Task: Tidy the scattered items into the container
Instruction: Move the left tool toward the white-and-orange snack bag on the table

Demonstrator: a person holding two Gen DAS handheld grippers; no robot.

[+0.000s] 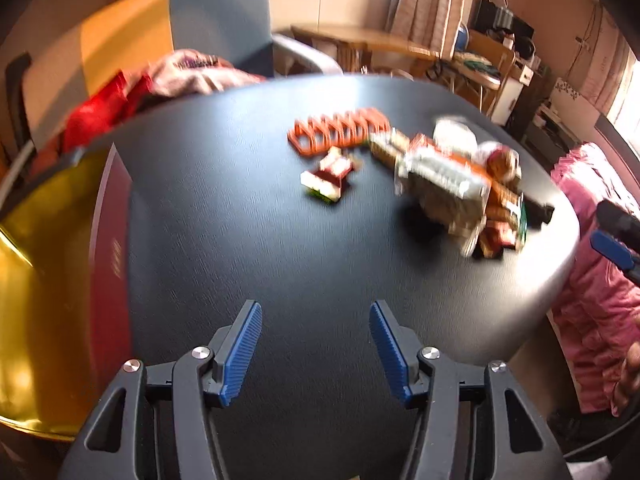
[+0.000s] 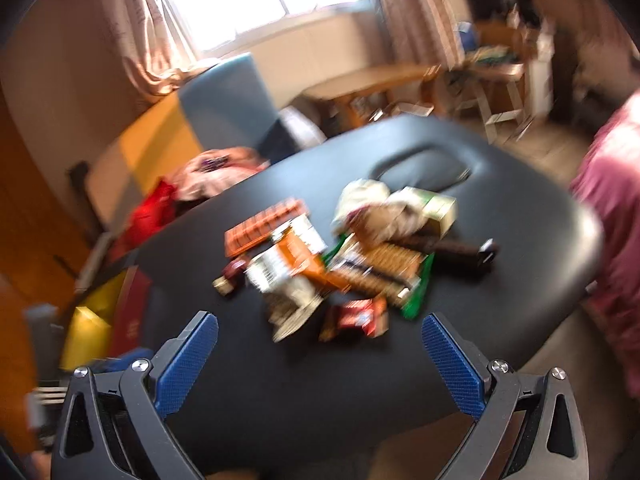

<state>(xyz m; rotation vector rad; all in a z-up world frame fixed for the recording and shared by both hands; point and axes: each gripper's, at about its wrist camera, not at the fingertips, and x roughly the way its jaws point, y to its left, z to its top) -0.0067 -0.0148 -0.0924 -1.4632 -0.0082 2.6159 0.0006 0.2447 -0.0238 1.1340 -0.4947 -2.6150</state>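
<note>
Container [image 1: 44, 280], gold-lined with a red wall, at far left edge of tabletop [image 1: 280, 260]. Left hand-held gripper [image 1: 315, 350]: pads apart, nothing held, above bare tabletop. Orange tray [image 1: 340, 132] beyond, small packet [image 1: 328, 178] just beside it, main pile of snack packets [image 1: 460, 188] further right. Right hand-held gripper [image 2: 320, 364]: pads wide apart, nothing held, short of pile. Packets probably light, crinkly, slippery, crushable: pinch at flat sealed edges, lightly. Tray likely stiff: grip by rim.

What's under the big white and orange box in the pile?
The white and orange box lies on other snack packets over the black table. Whatever is directly beneath is covered and blurred.
</note>
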